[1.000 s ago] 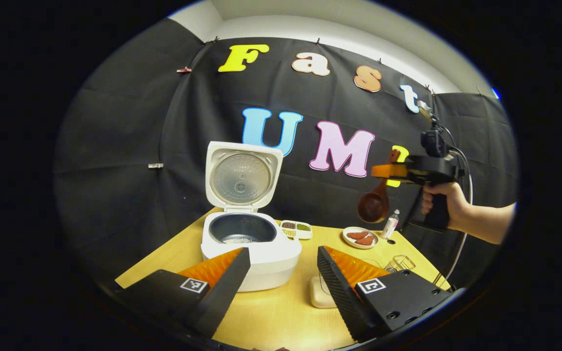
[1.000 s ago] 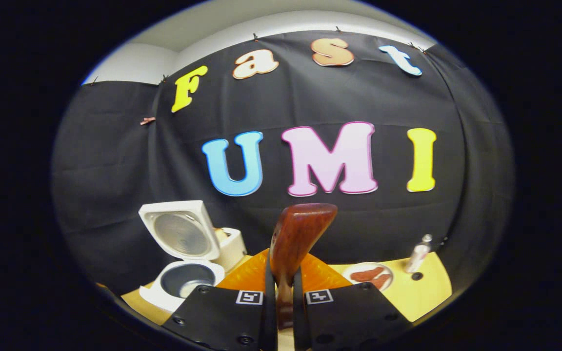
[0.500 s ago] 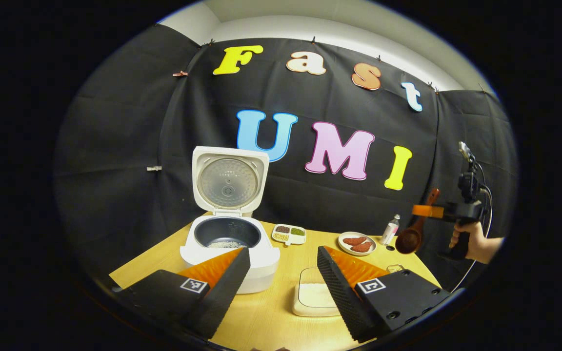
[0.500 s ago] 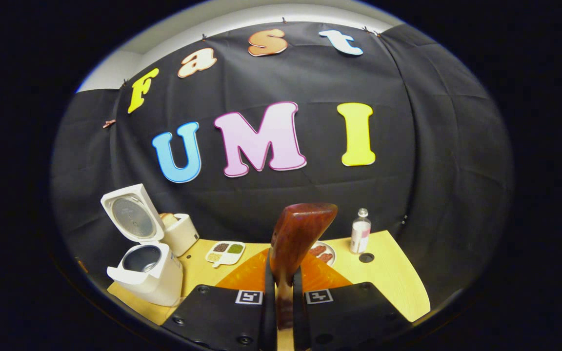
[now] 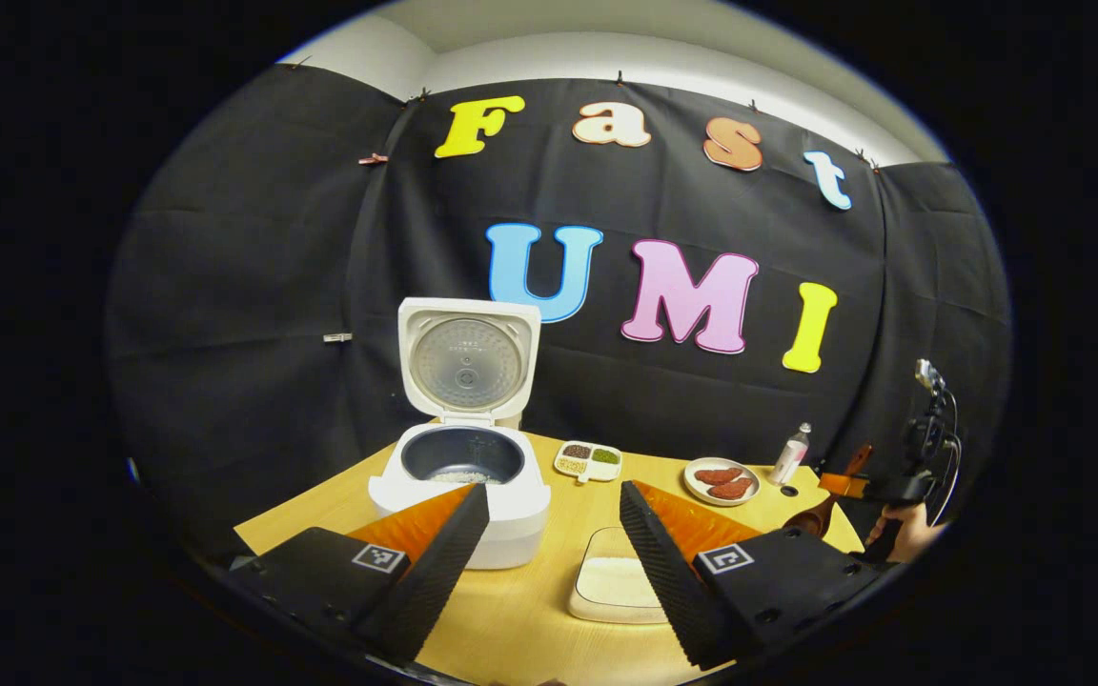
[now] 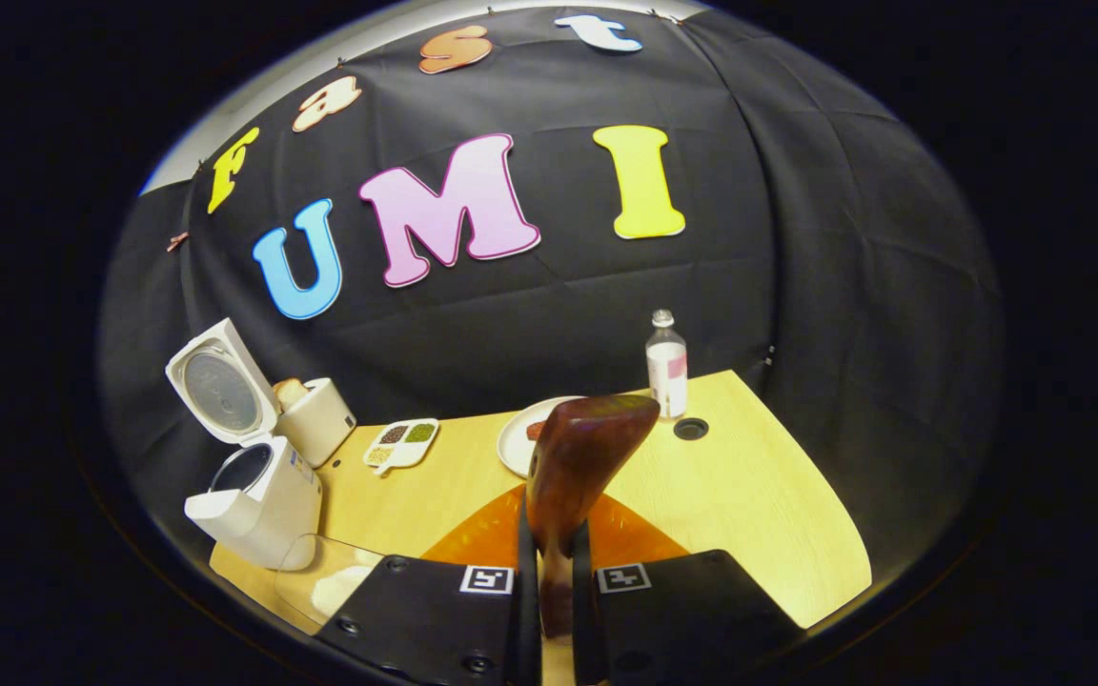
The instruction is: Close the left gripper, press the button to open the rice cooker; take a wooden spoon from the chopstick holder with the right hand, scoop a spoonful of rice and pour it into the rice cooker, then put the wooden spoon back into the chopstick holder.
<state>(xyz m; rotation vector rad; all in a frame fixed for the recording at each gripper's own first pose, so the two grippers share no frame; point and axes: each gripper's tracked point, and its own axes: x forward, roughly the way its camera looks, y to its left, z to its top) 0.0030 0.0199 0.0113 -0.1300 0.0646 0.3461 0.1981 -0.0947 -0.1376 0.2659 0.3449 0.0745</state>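
The left gripper [image 5: 549,562] is hovering level above the desk [image 5: 530,629] with its jaws spread apart, gripping nothing. The rice cooker [image 5: 461,476] is standing ahead with its lid raised. The right gripper [image 6: 549,610] is clamping its jaws on the wooden spoon [image 6: 578,467], whose bowl is pointing upward. A hand [image 5: 902,534] is holding the right gripper low at the desk's far right edge.

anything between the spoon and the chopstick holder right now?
Cannot tell: the chopstick holder is not identifiable. The right claw grips the wooden spoon over the table. Ahead of it stand a plate, a bottle and a table hole. In the left gripper view the spoon hangs at the table's right edge.
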